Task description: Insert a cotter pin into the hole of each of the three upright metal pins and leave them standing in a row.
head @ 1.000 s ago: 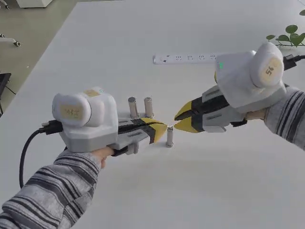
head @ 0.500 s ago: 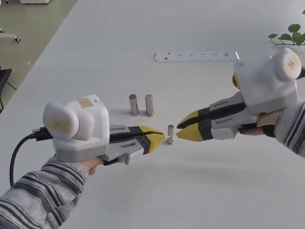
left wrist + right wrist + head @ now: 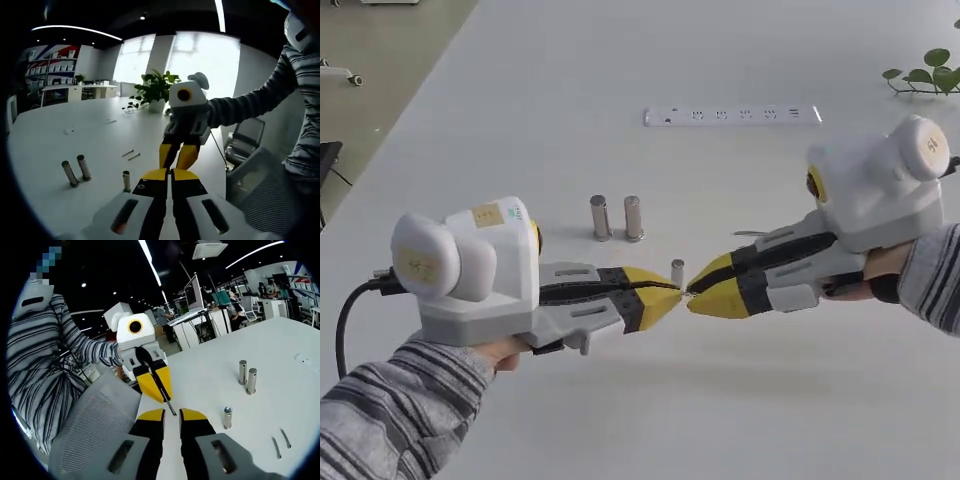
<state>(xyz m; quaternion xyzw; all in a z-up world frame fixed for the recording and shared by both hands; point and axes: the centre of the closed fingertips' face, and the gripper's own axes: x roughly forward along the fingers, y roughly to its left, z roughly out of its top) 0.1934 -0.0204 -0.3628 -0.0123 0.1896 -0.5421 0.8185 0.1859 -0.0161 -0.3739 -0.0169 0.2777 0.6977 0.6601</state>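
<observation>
- Left claw (image 3: 675, 290): clenched on a thin cotter pin (image 3: 166, 399), which sticks out past its yellow tips.
- Right claw (image 3: 691, 289): tip to tip with the left claw. Its jaws are parted by a narrow gap, and the free end of the cotter pin reaches into that gap.
- Table (image 3: 620, 410): white, lying under both claws.
- Metal pin (image 3: 677, 268): upright on the table, just beyond the point where the claw tips meet.
- Loose cotter pins (image 3: 274, 444): two, flat on the table beside the right claw, apart from the metal pin.
- Two more metal pins (image 3: 600, 217): upright and side by side, farther out than the left claw's tips and off to its outer side.
- Power strip (image 3: 732, 116): white, lying flat well beyond both claws.
- Plant (image 3: 920, 75): green leaves, farthest out, beyond the right claw.
</observation>
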